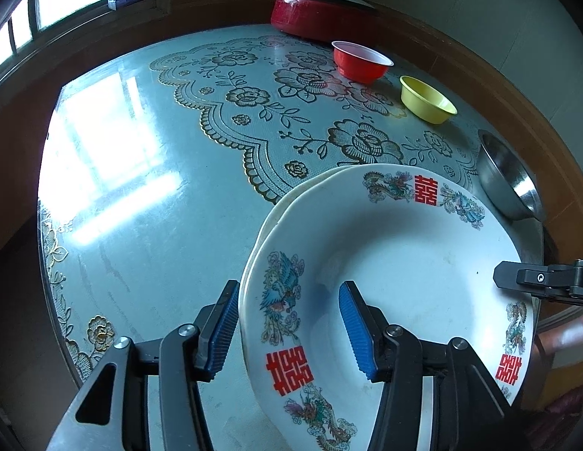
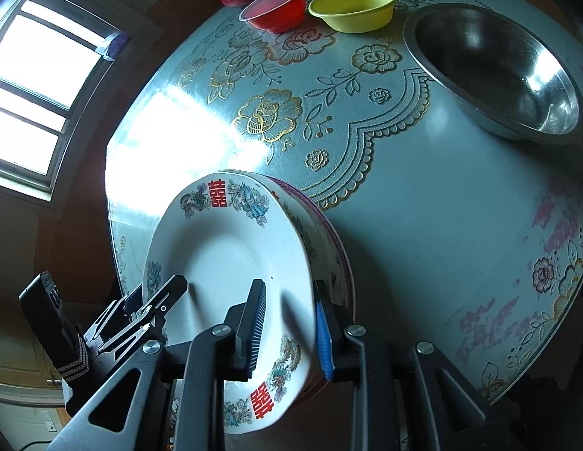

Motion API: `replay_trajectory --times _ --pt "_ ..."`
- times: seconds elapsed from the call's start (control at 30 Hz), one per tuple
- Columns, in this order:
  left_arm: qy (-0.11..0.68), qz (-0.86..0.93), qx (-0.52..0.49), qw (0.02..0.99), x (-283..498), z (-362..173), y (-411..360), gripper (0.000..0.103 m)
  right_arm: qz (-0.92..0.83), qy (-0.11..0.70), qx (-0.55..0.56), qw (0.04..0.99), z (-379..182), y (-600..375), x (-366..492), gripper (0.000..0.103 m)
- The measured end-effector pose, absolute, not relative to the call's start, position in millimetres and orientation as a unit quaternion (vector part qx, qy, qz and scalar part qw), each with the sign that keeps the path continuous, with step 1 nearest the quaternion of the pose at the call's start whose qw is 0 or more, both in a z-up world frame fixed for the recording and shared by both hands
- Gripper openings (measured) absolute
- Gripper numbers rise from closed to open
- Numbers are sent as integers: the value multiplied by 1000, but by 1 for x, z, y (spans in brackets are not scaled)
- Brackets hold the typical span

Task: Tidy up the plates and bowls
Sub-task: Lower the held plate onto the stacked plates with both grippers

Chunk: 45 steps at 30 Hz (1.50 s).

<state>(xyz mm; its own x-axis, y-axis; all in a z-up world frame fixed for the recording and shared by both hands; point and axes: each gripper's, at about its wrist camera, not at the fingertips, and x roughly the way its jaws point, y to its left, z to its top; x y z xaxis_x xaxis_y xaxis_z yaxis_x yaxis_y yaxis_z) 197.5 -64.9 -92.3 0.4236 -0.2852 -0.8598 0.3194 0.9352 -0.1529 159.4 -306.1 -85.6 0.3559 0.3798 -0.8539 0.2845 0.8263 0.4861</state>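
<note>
The left gripper (image 1: 289, 329) had its fingers spread wide, one blue ribbed pad (image 1: 225, 329) outside the near-left rim of the top plate (image 1: 404, 263) and the other over the plate's well. A visible gap lay between the outer pad and the rim, so nothing was pinched there. The right gripper (image 2: 289, 332) also straddled a rim of this plate, at its opposite edge, one pad (image 2: 255, 329) over the white face and the other (image 2: 323, 338) behind it; whether those pads pressed the china or merely bracketed it could not be told. In the left wrist view only the tip of that gripper showed at the plate's right rim.

The top plate (image 2: 231, 263), white with red double-happiness characters and dragon-and-phoenix motifs, sat on at least one more plate (image 2: 338, 248) with a pinkish rim, the stack at the near side of the glass-topped table (image 1: 141, 188).

Farther back on the right stood a steel bowl (image 2: 498, 71), holding nothing visible. Beyond it sat a yellow bowl (image 2: 353, 7), and just left of that a red bowl (image 2: 274, 9); both looked bare inside. At the far edge lay a red lidded pan (image 1: 318, 13), contents hidden.
</note>
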Motion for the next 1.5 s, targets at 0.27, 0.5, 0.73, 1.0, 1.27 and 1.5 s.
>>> replay_trajectory --times 0.27,0.5,0.73,1.0,1.27,1.5 --pt "506 -165 5 847 198 -90 -51 59 21 557 243 794 -73 -305 156 26" --pt "505 -164 6 847 197 -89 -48 60 22 563 262 783 -78 -308 151 26" --pt "505 -177 16 844 195 -88 -56 62 21 572 272 774 -88 -306 147 26" --pt "492 -192 71 846 184 -88 -77 62 32 578 240 780 -94 -299 148 24" --pt "498 -190 69 843 181 -88 -79 62 33 577 236 781 -92 -302 149 24" --pt "503 -186 70 841 182 -85 -79 64 31 583 249 773 -93 -303 149 25"
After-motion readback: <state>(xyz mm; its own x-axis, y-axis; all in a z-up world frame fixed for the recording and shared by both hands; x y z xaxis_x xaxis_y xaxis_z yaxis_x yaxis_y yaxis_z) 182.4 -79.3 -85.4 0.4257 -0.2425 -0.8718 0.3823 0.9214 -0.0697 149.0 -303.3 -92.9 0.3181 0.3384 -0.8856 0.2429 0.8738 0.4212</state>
